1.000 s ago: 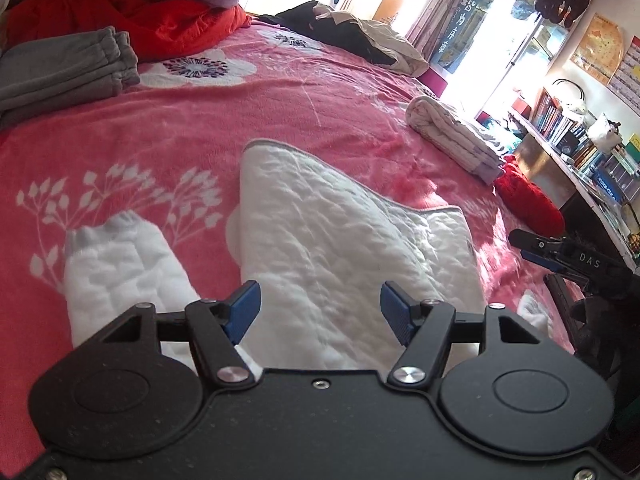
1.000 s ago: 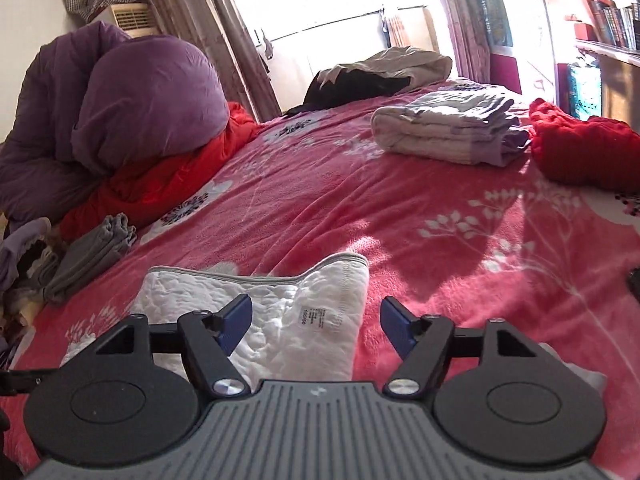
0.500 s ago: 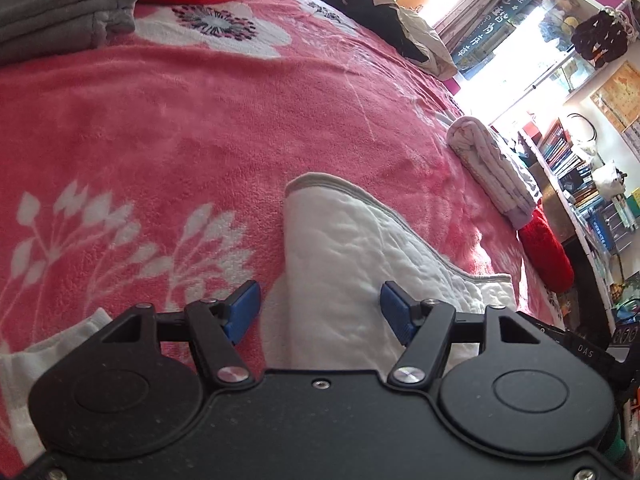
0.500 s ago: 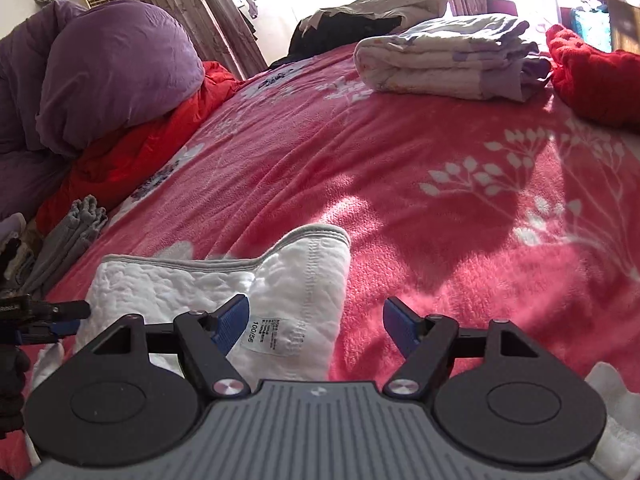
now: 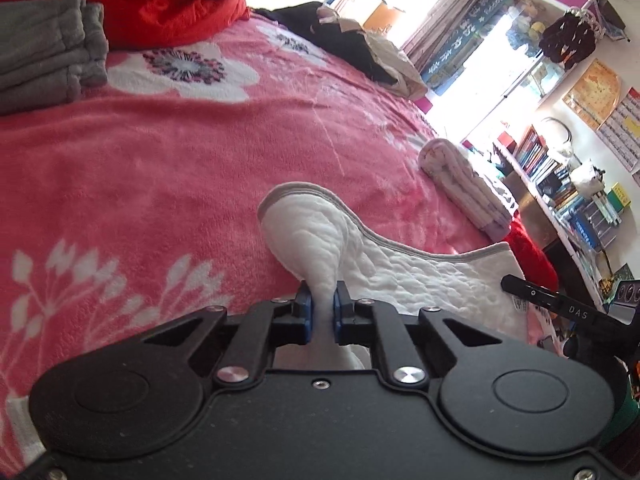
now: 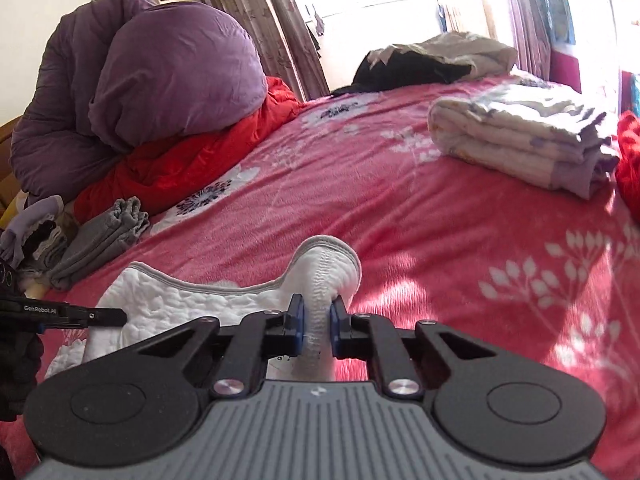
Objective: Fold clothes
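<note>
A white quilted garment (image 5: 420, 276) with grey edging lies on the pink flowered bedspread (image 5: 160, 168). In the left wrist view its left corner bunches upward, and my left gripper (image 5: 320, 304) has its jaws closing onto it, blue pads pinching the cloth. In the right wrist view the same garment (image 6: 180, 300) stretches off to the left. My right gripper (image 6: 318, 312) has its jaws closing onto the right corner, and a rolled ridge of fabric sits between the pads. The garment's lower part is hidden under both gripper bodies.
Folded grey trousers (image 5: 44, 60) and a red jacket (image 5: 160, 0) lie at the far left, under a purple duvet (image 6: 160, 80). A folded pale blanket (image 6: 520, 140) and red knitwear (image 6: 628, 152) sit at the right. Black and beige clothes (image 5: 352, 52) lie by the window. Bookshelves (image 5: 560, 176) line the right wall.
Both grippers moved forward to the garment's top corners, then went from wide open to shut. Each corner is now pinched and bunched up between the pads.
</note>
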A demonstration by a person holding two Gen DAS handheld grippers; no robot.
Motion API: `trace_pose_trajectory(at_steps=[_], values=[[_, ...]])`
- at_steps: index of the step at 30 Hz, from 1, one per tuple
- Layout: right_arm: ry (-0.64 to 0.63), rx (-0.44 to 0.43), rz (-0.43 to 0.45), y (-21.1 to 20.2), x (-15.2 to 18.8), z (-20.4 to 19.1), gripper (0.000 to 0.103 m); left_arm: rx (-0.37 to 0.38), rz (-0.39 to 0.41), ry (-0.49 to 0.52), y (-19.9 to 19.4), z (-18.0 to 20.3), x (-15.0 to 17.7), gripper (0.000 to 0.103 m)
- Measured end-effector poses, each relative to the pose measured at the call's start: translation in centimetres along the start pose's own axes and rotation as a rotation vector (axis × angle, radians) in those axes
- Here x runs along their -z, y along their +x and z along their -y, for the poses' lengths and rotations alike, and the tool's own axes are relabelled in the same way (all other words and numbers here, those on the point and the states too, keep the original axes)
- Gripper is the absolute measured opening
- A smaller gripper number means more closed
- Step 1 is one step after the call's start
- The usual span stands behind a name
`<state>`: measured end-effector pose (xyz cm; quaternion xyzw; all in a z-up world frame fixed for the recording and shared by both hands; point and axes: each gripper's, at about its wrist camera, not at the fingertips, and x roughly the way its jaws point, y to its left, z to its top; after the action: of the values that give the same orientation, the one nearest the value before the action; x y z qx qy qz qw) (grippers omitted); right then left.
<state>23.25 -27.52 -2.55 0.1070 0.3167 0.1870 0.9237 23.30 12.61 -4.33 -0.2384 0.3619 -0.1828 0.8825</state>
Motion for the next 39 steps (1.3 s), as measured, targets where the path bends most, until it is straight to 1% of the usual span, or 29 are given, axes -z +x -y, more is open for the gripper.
trace_pose_trajectory(at_steps=[4, 6, 7, 8, 10, 11, 12, 15, 16, 19, 21, 23, 26, 28, 31, 33, 36, 38, 39], values=[[-0.069, -0.006, 0.040, 1.3, -3.2, -0.7, 0.014, -0.002, 0.081, -0.008, -1.0, -0.4, -1.0, 0.008], [-0.115, 0.002, 0.034, 2.7, -4.7, -1.1, 0.014, -0.002, 0.104, 0.000, -0.8, -0.5, -1.3, 0.009], [-0.138, 0.006, 0.031, 3.4, -5.4, -1.2, 0.014, -0.005, 0.100, 0.001, -0.4, -0.4, -1.5, 0.012], [-0.153, 0.018, 0.019, 4.3, -5.8, -1.3, 0.014, -0.015, 0.088, -0.004, 0.0, -0.5, -1.7, 0.016], [-0.181, 0.073, -0.024, 6.2, -6.1, -0.9, 0.014, -0.020, 0.092, -0.023, 0.2, -0.7, -1.6, 0.049], [-0.196, 0.109, -0.049, 7.2, -6.2, -0.7, 0.015, -0.015, 0.102, -0.032, 0.0, -0.8, -1.5, 0.053], [-0.213, 0.164, -0.064, 8.0, -5.8, -0.5, 0.015, -0.008, 0.103, -0.034, -0.1, -0.8, -1.5, 0.053], [-0.228, 0.293, -0.059, 7.9, -5.5, 0.6, 0.016, -0.005, 0.106, -0.035, -1.0, -0.9, -1.3, 0.054], [-0.202, 0.295, -0.051, 7.2, -5.4, 1.1, 0.016, -0.009, 0.108, -0.044, -1.3, -1.1, -1.3, 0.054], [-0.127, 0.283, -0.023, 4.4, -5.1, 2.4, 0.017, -0.045, 0.104, -0.079, -2.2, -1.6, -1.0, 0.054], [-0.108, 0.270, 0.000, 2.2, -4.4, 2.3, 0.023, -0.084, 0.094, -0.097, -2.9, -1.9, -0.5, 0.054], [-0.071, 0.240, 0.024, -0.2, -3.3, 2.0, 0.027, -0.118, 0.067, -0.103, -3.6, -1.8, 0.4, 0.054], [-0.011, 0.200, 0.057, -3.7, -0.9, 1.6, 0.036, -0.168, -0.005, -0.065, -4.0, -1.1, 2.3, 0.054], [0.024, 0.185, 0.072, -5.8, 1.0, 1.3, 0.037, -0.174, -0.056, -0.042, -3.8, -0.6, 3.5, 0.054], [0.100, 0.165, 0.086, -8.3, 4.2, 1.6, 0.038, -0.252, -0.095, 0.015, -4.6, 0.4, 5.8, 0.054], [0.154, 0.156, 0.085, -9.3, 5.9, 2.0, 0.039, -0.280, -0.116, 0.041, -5.6, 0.8, 7.3, 0.054], [0.255, 0.147, 0.087, -10.6, 7.7, 2.8, 0.042, -0.293, -0.107, 0.046, -7.9, 1.1, 9.2, 0.054], [0.344, 0.119, 0.086, -11.3, 8.8, 3.5, 0.048, -0.286, -0.077, -0.001, -9.6, 1.0, 10.1, 0.054], [0.378, 0.103, 0.087, -11.7, 9.5, 3.6, 0.048, -0.282, -0.062, -0.017, -10.3, 1.0, 10.3, 0.054]])
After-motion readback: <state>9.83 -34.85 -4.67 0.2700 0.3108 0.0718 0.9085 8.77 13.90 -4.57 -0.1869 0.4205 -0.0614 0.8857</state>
